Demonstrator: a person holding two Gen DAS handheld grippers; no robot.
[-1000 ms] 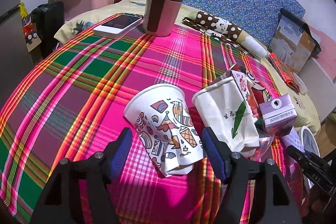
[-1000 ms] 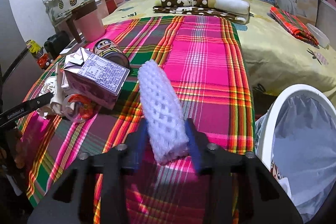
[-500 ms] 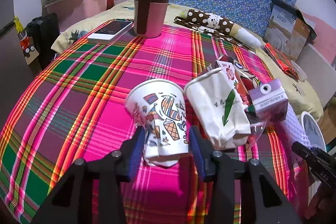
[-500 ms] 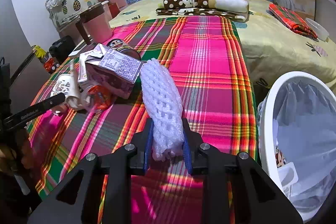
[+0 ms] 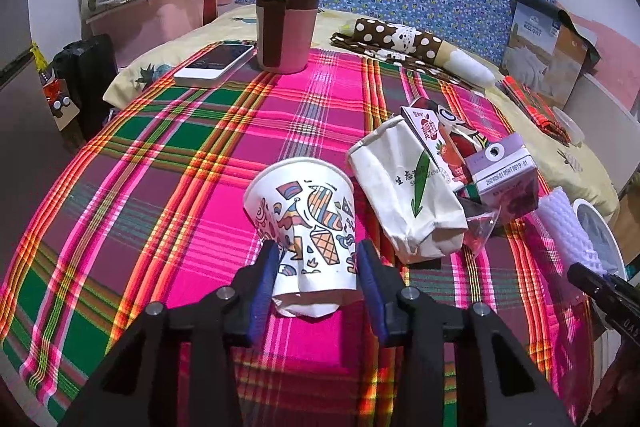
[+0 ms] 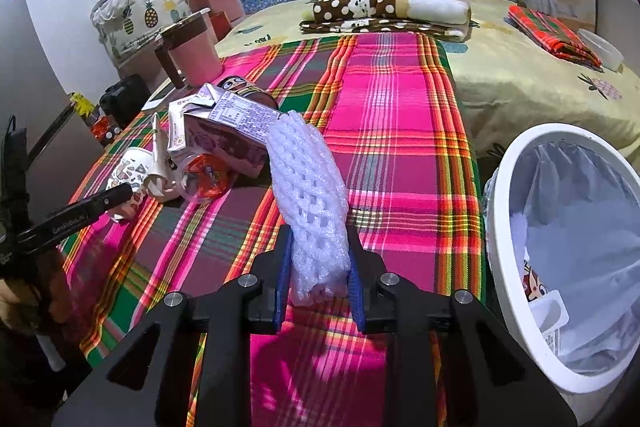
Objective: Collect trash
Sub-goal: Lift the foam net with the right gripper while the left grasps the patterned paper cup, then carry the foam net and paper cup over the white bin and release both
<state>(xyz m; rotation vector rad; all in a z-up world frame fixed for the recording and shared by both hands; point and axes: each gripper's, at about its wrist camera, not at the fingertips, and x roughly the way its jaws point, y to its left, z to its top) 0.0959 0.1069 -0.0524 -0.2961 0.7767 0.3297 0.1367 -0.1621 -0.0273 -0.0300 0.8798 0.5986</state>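
A crumpled paper cup [image 5: 304, 211] with colourful prints lies on the plaid cloth, and my left gripper [image 5: 316, 255] is shut on its squashed base. My right gripper [image 6: 320, 247] is shut on the near end of a white foam net sleeve [image 6: 306, 179], which slants up and away from the jaws. A white bin [image 6: 504, 227] with a clear liner stands just right of it, below the bed's edge, with some trash inside. Beside the cup lie a white paper bag [image 5: 404, 195], a purple carton [image 5: 504, 179], a red carton [image 5: 432, 143] and a clear plastic cup [image 5: 478, 227].
A pink and brown mug [image 5: 286, 27] and a white phone [image 5: 216, 63] sit at the far side of the plaid cloth [image 5: 160, 187]. A rolled polka-dot cloth [image 5: 400, 39], a folded plaid cloth [image 6: 552, 31] and a box [image 5: 544, 51] lie farther back on the yellow sheet.
My left jaws closed from wide apart onto the paper cup and squashed its base. My right jaws tightened on the foam net and lifted it a little.
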